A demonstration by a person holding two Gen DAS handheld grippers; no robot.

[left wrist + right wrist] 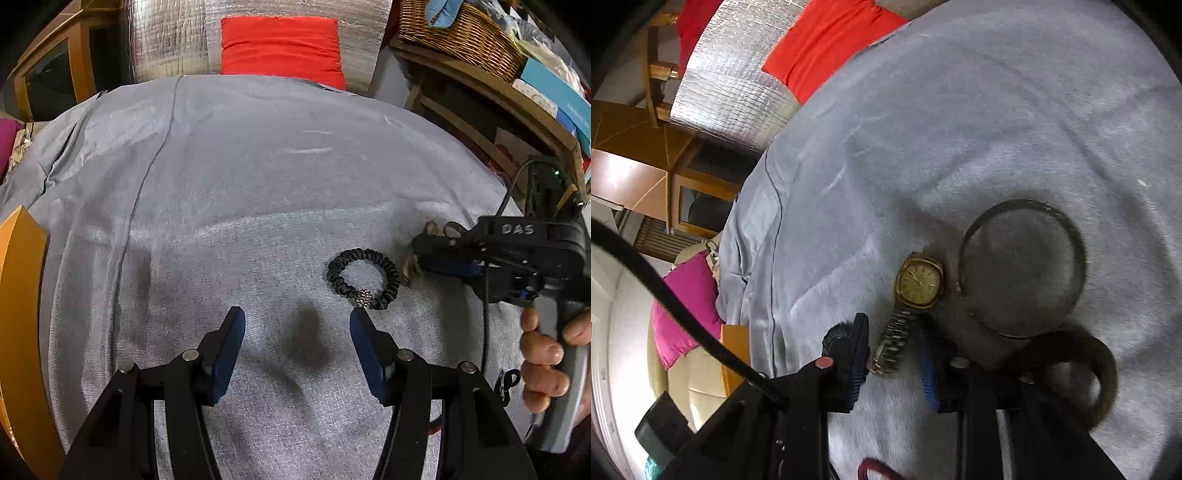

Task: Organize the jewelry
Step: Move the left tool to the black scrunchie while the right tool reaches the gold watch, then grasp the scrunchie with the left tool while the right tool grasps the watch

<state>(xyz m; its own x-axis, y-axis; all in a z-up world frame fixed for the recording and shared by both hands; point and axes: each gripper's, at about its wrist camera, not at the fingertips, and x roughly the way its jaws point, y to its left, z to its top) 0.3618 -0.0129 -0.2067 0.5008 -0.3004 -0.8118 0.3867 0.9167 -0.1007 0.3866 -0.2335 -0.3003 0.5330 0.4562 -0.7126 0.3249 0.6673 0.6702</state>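
Gold watch (919,282): one, strap between gaping right claw (894,354) pads, ungripped; left claw (297,326) wide, empty.

A grey cloth (229,177) spreads out ahead of the jaws, creased, with a dark seam running down its left part. Beyond its far edge, straight ahead, a red cushion (280,46) leans on a silver quilted foil sheet (170,37). Far right of the jaws, a wicker basket (461,33) sits on a wooden shelf (491,92). Far left stands a wooden cabinet (55,62), with a magenta cushion (687,306) nearer.
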